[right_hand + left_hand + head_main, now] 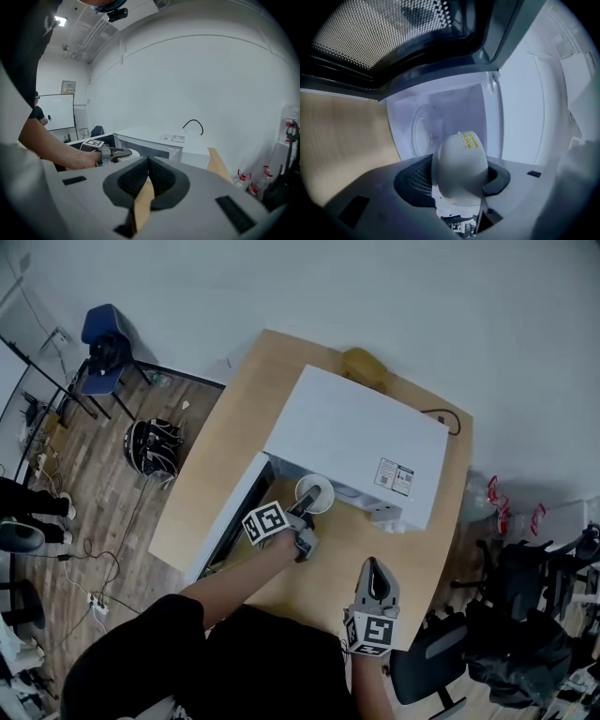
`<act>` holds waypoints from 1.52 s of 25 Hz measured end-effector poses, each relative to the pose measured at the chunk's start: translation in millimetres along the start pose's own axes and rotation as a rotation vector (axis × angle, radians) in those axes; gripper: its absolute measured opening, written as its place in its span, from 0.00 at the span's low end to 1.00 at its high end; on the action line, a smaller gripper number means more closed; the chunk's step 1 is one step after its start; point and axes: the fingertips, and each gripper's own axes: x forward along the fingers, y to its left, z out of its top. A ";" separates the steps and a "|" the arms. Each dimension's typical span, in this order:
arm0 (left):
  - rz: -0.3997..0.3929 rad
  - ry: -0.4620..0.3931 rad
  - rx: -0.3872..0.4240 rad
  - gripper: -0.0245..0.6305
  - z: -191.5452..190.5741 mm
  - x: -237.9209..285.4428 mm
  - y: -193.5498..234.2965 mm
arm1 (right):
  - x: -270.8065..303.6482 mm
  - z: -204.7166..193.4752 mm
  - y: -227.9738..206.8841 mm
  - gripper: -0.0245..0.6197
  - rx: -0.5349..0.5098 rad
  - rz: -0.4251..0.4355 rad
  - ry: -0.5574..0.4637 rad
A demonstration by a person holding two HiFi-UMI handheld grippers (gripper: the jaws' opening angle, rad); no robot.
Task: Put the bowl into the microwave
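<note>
A white microwave (361, 442) stands on the wooden table (225, 446), its door (230, 517) swung open to the left. My left gripper (307, 510) is shut on a white bowl (315, 493), held on edge right at the mouth of the oven. In the left gripper view the bowl (459, 166) sits between the pads (415, 180), with the white cavity (436, 122) just behind it and the mesh door (389, 33) above. My right gripper (373, 570) hovers over the table's near edge, shut and empty; its jaws (149, 161) meet at the tips.
A yellowish object (361, 362) lies behind the microwave, and a black cable (448, 420) runs off its right side. A blue chair (103, 345) and a black round object (152, 446) are on the floor at left. A black office chair (436, 667) stands close at lower right.
</note>
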 end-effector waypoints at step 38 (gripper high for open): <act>0.220 -0.054 0.056 0.37 31.7 118.4 53.7 | 37.3 -23.5 -13.3 0.13 0.024 0.070 0.064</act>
